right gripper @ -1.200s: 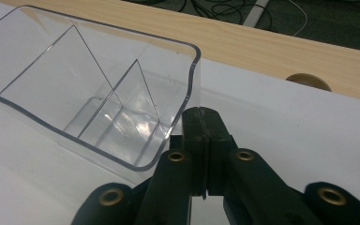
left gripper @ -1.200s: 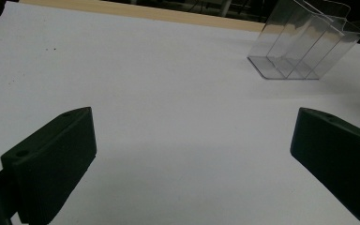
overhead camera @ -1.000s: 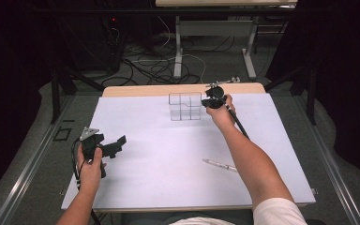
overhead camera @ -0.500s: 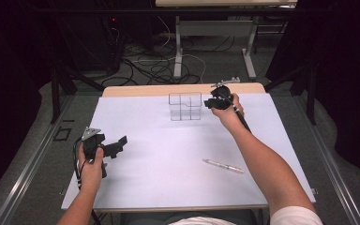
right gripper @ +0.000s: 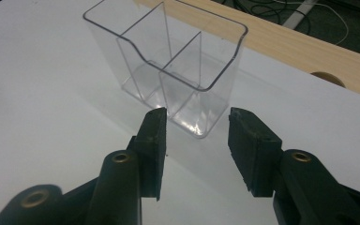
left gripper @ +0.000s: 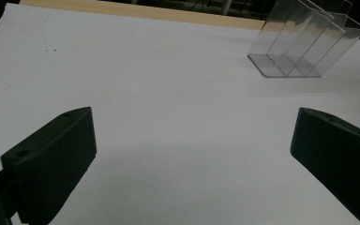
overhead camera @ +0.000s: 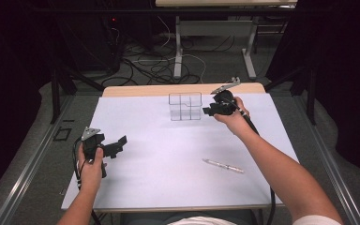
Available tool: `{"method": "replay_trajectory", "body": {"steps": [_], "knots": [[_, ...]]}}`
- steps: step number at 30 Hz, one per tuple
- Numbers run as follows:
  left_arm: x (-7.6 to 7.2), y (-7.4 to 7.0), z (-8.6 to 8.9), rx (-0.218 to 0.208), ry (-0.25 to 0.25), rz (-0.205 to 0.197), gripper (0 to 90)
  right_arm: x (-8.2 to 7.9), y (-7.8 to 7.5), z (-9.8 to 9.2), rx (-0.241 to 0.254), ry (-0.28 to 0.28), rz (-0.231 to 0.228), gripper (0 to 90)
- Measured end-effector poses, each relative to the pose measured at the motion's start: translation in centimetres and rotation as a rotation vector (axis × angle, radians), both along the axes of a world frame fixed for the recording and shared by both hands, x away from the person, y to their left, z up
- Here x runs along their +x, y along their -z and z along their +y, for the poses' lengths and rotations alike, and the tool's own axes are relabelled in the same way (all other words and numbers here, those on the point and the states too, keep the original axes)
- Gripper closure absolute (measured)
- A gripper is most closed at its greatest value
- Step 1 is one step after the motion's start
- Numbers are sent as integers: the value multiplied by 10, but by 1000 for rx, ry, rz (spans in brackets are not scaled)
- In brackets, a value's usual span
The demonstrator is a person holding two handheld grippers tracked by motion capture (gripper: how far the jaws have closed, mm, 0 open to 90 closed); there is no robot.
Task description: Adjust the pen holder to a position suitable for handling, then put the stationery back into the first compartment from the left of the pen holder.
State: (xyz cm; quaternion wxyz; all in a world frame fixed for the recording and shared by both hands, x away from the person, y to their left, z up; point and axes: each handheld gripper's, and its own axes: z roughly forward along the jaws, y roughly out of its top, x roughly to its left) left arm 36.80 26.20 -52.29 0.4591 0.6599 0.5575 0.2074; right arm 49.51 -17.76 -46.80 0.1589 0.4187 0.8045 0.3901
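Observation:
A clear plastic holder (overhead camera: 185, 106) with several compartments stands upright at the far middle of the white table (overhead camera: 168, 173). Just right of it is my right gripper (overhead camera: 208, 111), pointing at the holder. In the right gripper view its jaws (right gripper: 197, 117) stand partly apart just short of the holder's near corner (right gripper: 194, 119); they have just been opening and nothing is between them. My left gripper (overhead camera: 117, 143) hovers at the table's near left, jaws (left gripper: 192, 122) wide open and empty, with the holder (left gripper: 304, 42) far off ahead. A pen (overhead camera: 222, 165) lies flat at the near right.
A strip of bare wood (overhead camera: 140, 90) runs along the table's far edge. Cables (overhead camera: 159, 65) and table legs (overhead camera: 178, 51) lie on the floor beyond. The right gripper's cable (overhead camera: 255, 131) trails along the forearm.
The right gripper has drawn back to the right, away from the holder, and its jaws have spread apart. The left gripper has stayed where it was.

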Motion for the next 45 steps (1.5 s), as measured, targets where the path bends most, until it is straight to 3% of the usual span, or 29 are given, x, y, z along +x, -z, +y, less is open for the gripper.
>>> {"method": "replay_trajectory", "body": {"steps": [7,10,13,18,21,22,23,27,32,33,36,42,45], "knots": [[0,1,0,-4,-4,2,4,-18,-7,2,9,-69,3,499],[1,1,0,-3,-6,4,4,-26,-8,2,-14,-101,-33,427],[0,1,0,1,-4,3,4,-36,-8,5,-32,-144,-11,352],[0,1,0,2,-1,5,4,-47,-6,9,-35,-168,25,267],[0,2,0,2,-2,6,4,-54,-6,10,-55,-194,17,241],[0,2,0,1,-3,6,4,-55,-3,11,-20,-197,-22,233],[0,2,0,2,-3,6,4,-57,-4,10,-41,-197,5,230],[0,1,0,4,1,7,4,-63,-3,9,-29,-194,27,229],[-1,1,0,3,-1,6,4,-71,0,8,-62,-209,79,213],[-1,1,0,5,1,8,4,-73,2,8,-51,-208,72,213],[-1,1,0,5,-2,9,4,-79,4,6,-85,-217,72,208],[-1,2,0,7,-6,9,4,-91,6,2,-65,-224,78,163],[-1,2,0,9,-4,8,4,-95,5,0,-96,-234,87,152]]}}
